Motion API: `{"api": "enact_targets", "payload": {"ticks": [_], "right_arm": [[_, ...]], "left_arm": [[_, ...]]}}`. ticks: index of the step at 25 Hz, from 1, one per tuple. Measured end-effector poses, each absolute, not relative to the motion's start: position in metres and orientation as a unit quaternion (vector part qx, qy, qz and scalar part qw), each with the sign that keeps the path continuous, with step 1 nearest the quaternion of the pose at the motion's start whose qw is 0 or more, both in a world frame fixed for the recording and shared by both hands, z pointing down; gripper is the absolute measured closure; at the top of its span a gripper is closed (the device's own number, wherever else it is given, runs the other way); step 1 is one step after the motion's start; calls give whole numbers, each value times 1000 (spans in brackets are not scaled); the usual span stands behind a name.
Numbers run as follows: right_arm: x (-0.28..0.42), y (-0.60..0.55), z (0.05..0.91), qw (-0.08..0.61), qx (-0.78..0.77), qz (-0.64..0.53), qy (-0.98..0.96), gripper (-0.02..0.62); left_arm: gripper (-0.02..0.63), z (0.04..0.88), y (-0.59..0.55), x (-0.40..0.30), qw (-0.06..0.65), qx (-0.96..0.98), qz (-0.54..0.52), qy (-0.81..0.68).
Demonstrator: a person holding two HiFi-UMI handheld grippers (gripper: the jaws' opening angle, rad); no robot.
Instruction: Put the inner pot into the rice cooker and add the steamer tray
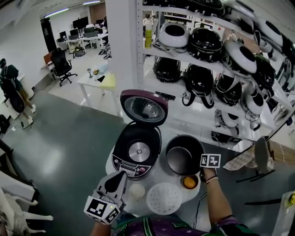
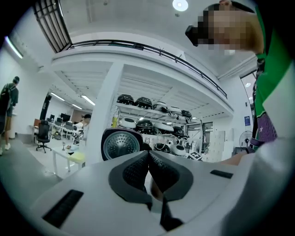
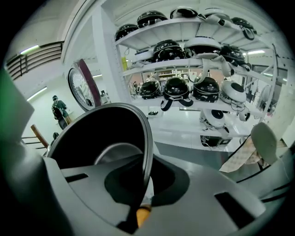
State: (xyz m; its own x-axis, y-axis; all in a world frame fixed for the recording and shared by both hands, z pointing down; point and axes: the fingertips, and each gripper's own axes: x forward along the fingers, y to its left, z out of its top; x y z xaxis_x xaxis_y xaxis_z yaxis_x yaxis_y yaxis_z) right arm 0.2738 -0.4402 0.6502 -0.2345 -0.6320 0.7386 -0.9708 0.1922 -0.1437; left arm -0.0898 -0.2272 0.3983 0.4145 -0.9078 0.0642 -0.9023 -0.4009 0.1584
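Pinching pot (image 3: pixel 99 138) rim in right gripper (image 3: pixel 146 182), jaws clamped on it, so we can carry it to open cooker (image 1: pixel 137 150); left gripper (image 2: pixel 148 162) closed, empty; tray (image 1: pixel 163 198) lies nearby.

Place: an appliance test lab sharing an open-plan office hall.
Shelves: white metal racks (image 1: pixel 184 59) from 12 to 3 o'clock, crowded with many rice cookers (image 1: pixel 205 42).
Office corner: desks (image 1: pixel 85 39) with monitors and a swivel chair (image 1: pixel 61 64) at 10 to 11 o'clock.
Floor: smooth grey (image 1: pixel 60 138).
Overhead: strip lights (image 1: pixel 57 12), and a railed gallery (image 2: pixel 138 45).
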Motion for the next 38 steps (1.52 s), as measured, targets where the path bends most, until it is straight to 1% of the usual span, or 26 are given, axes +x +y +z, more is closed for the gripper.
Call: {"api": "enact_targets", "payload": {"ticks": [4,12,19,29,38], "right_arm": [[266,-426,614,244,568,308,-724,586],[223,-392,556,185,578,304,-735,586],[178,-374,532,132,571,313,-748,586],[133,-388,515,102,551,323,-763,584],[75,-423,522,117,511,326,-787,584]], "left_arm": [[584,391,-225,-105,68,848,-20,-524],[584,377,-207,-135,53,869,-36,-490],[584,380,-195,-162,44,876,-41,-479],[584,384,-185,-184,48,860,-47,-505],[584,389,-182,-216,64,826,-40,-558]]}}
